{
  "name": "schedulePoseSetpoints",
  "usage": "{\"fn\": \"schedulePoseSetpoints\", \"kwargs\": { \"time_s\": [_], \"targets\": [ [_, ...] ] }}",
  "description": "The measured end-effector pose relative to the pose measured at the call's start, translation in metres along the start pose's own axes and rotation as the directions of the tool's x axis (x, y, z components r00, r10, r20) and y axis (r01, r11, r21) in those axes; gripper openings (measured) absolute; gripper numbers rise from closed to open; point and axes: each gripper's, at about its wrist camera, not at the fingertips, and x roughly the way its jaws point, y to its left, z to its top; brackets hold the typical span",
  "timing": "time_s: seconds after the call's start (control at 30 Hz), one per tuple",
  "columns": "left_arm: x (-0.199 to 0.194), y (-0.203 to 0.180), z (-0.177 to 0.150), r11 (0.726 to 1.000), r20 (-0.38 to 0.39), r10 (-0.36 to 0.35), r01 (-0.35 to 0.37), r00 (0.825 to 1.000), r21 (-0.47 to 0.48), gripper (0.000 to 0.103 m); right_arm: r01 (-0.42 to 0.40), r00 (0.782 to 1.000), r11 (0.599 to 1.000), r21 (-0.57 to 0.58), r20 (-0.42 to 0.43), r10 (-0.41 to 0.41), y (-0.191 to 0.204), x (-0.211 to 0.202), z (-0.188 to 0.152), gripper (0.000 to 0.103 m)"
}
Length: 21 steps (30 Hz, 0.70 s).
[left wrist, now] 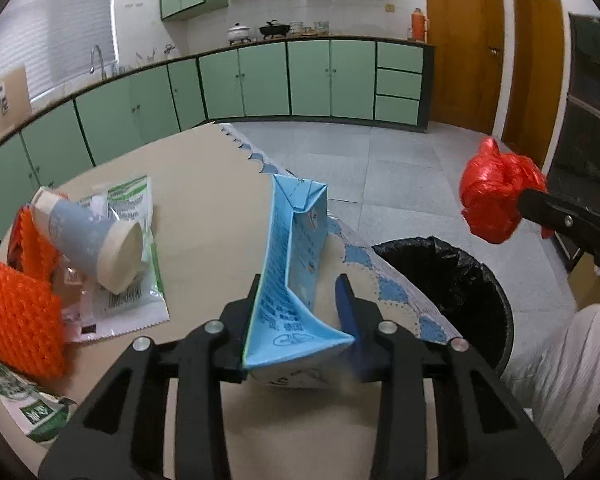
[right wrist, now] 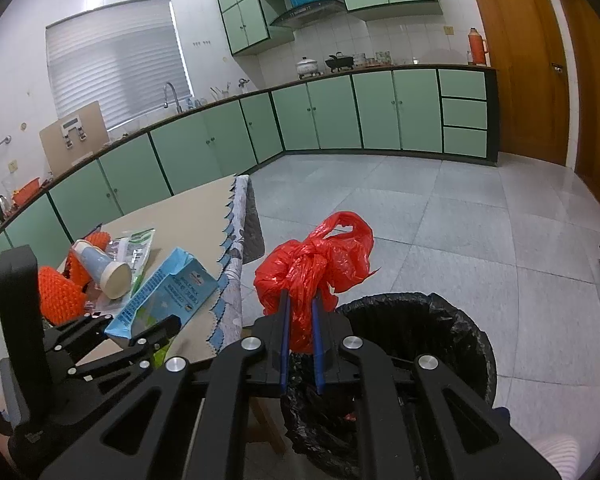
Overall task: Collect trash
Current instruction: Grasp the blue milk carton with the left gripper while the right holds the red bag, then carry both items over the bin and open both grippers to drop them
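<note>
1. two sets of fingers are each clamped on trash: left gripper (left wrist: 300, 300) grasps a flattened blue carton (left wrist: 288, 248) over the bench (left wrist: 204, 184).
2. right gripper (right wrist: 300, 304) pinches a knotted red bag (right wrist: 312, 260) above the black-lined bin (right wrist: 440, 332).
3. a paper cup (left wrist: 88, 236), wrappers (left wrist: 134, 208) and orange netting (left wrist: 16, 312) lie on the bench, left of the carton.

At the bottom centre of the frame the left tongs (left wrist: 300, 292) are closed on a flattened blue carton (left wrist: 288, 248), which stands up toward mid-frame over the beige bench (left wrist: 204, 184). At left lie a tipped paper cup (left wrist: 88, 240), green-and-white wrappers (left wrist: 134, 204) and orange mesh (left wrist: 16, 312). At the right edge the right tongs (left wrist: 520, 204) pinch a knotted red plastic bag (left wrist: 496, 196) above a bin lined with black plastic (left wrist: 460, 276), which stands on the floor at lower right.
</note>
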Motion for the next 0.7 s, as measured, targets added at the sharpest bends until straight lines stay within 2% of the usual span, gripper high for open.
{"fn": "schedulePoseSetpoints", "kwargs": {
  "time_s": [0.13, 0.3, 0.7],
  "targets": [
    [-0.007, -0.002, 0.001, 1.0, 0.027, 0.011, -0.012, 1.0, 0.002, 0.033, 0.009, 1.0, 1.0, 0.003, 0.006, -0.009, -0.002, -0.001, 0.001, 0.01],
    [-0.015, -0.007, 0.009, 1.0, 0.044, -0.009, 0.009, 0.999, -0.007, 0.033, 0.022, 1.0, 1.0, 0.001, 0.02, -0.022, -0.004, -0.006, 0.003, 0.01],
    [-0.015, -0.056, 0.039, 0.993, 0.091, -0.119, 0.116, 0.989, 0.038, 0.033, 0.096, 0.994, 0.994, 0.053, 0.043, -0.099, -0.042, -0.02, 0.008, 0.009]
  ]
}}
